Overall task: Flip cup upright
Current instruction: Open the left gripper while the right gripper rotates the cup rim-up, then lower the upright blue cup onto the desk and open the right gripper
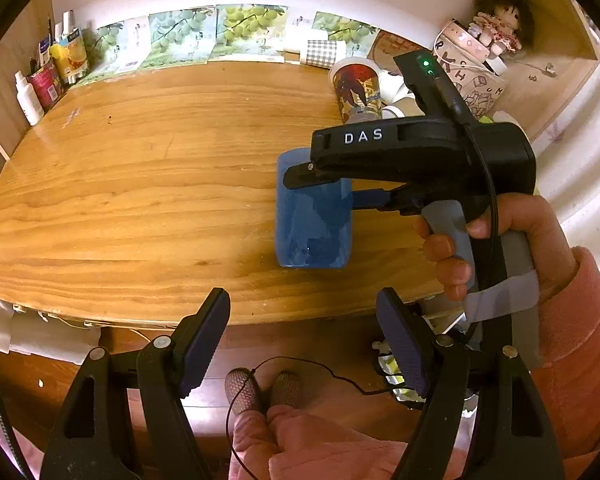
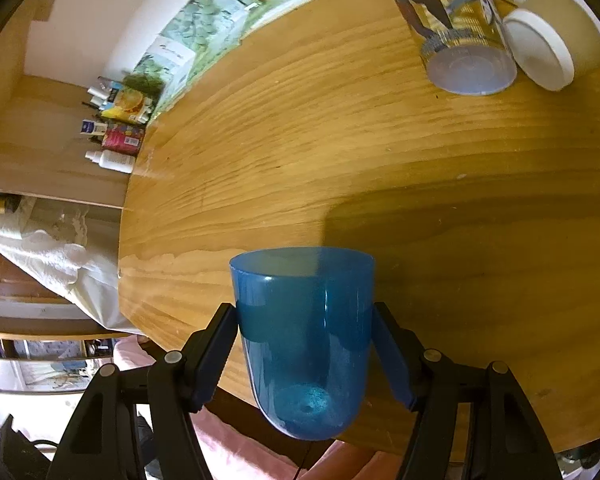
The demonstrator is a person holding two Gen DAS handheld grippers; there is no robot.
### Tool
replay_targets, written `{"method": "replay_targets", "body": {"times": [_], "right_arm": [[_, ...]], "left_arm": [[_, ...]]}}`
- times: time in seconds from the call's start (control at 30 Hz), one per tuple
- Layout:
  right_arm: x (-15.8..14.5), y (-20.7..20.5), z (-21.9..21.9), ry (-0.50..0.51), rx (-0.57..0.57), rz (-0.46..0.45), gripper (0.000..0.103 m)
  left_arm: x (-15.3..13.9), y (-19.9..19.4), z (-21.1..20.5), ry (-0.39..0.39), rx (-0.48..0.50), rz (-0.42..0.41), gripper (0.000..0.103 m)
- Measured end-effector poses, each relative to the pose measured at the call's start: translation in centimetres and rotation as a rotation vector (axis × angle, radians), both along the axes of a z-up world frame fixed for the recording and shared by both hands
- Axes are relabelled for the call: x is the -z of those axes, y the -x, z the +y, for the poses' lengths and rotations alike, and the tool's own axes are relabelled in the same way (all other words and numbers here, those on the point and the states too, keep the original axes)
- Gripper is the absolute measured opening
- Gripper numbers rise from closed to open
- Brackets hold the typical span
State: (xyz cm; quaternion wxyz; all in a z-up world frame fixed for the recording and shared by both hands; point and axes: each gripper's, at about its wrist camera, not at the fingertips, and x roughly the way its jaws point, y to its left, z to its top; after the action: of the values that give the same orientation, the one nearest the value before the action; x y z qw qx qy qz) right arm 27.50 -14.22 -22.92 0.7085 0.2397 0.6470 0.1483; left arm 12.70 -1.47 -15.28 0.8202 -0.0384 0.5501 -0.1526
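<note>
A translucent blue cup (image 2: 304,340) sits between the fingers of my right gripper (image 2: 305,354), which is shut on its sides. The right wrist view is rolled sideways, with the cup's open mouth away from the camera and its base toward it. In the left wrist view the blue cup (image 1: 313,220) stands on or just above the wooden table (image 1: 140,184), with the right gripper (image 1: 320,176) clamped on it from the right. My left gripper (image 1: 302,344) is open and empty, at the table's near edge, short of the cup.
A printed tumbler (image 1: 356,92) stands at the back right beside white and tan cups (image 2: 556,36). Bottles and cartons (image 1: 52,72) line the back left. Picture cards (image 1: 220,36) lean on the wall. A doll (image 1: 498,24) and bag sit in the far right corner.
</note>
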Motion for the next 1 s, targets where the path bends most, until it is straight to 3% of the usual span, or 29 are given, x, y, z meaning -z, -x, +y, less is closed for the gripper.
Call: {"method": "replay_targets", "body": {"times": [0.3,0.53,1.0], "right_arm": [[-1.6,1.6,-0.5,0.042,0.011,-0.096,0.068],[-3.5,2.5,-0.9,0.091,0.037,-0.22,0.068],[-4.8,5.0,0.3,0.168,0.045,-0.576,0.068]], "left_arm": [[-0.4,1.0,0.4,0.006,-0.023,-0.012,0.079],[-0.5,1.4,0.6,0.01,-0.043,-0.014,0.079],[0.3,2.4,1.6,-0.022,-0.107,0.006,0.079]]}}
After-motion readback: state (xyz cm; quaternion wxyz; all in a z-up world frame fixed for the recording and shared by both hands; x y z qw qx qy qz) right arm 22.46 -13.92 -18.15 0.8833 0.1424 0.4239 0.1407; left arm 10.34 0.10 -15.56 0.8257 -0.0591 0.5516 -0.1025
